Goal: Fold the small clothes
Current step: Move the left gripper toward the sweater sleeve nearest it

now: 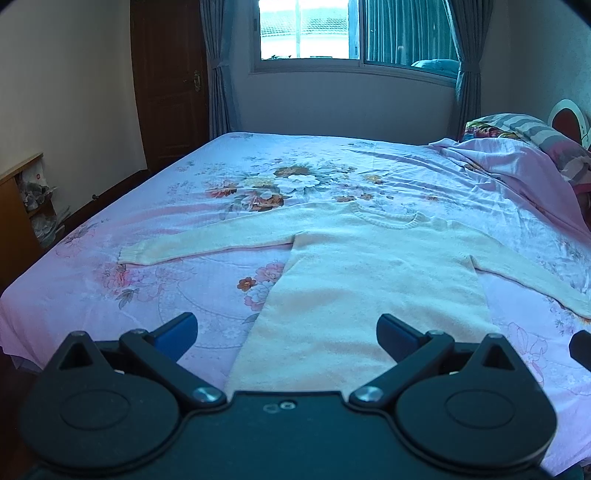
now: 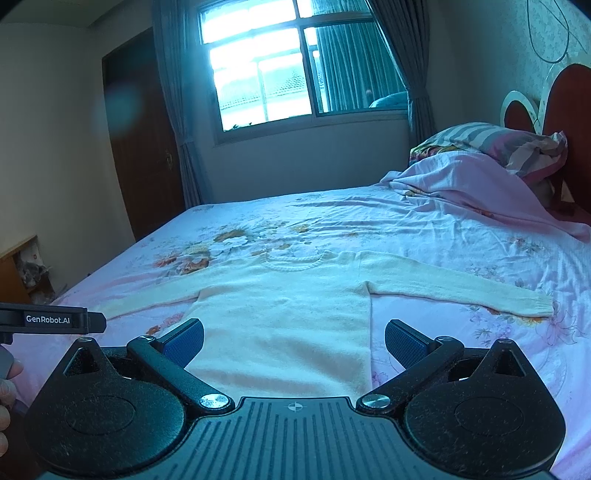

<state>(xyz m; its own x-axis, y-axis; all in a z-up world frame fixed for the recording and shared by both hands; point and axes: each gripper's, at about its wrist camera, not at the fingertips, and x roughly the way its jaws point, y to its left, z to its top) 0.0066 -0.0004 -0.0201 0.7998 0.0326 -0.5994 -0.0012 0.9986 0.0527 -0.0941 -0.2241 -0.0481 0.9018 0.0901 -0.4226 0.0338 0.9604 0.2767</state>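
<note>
A cream knitted sweater [image 1: 354, 280] lies flat and face up on the bed, neck away from me, both sleeves spread out sideways. My left gripper [image 1: 286, 334] hangs open above its hem, nothing between the blue-padded fingers. The right wrist view shows the same sweater [image 2: 291, 314] with my right gripper [image 2: 293, 341] open over its lower body, also holding nothing. The left gripper's body, marked GenRobot.AI [image 2: 51, 319], shows at the left edge of the right wrist view, with a hand [image 2: 7, 387] below it.
The bed carries a pink floral sheet [image 1: 184, 221]. A rumpled pink blanket [image 2: 461, 181] and a striped pillow [image 2: 491, 138] lie at the headboard on the right. A wooden shelf [image 1: 18, 206] stands left of the bed. A dark door [image 1: 170, 81] and a curtained window [image 1: 306, 29] are behind.
</note>
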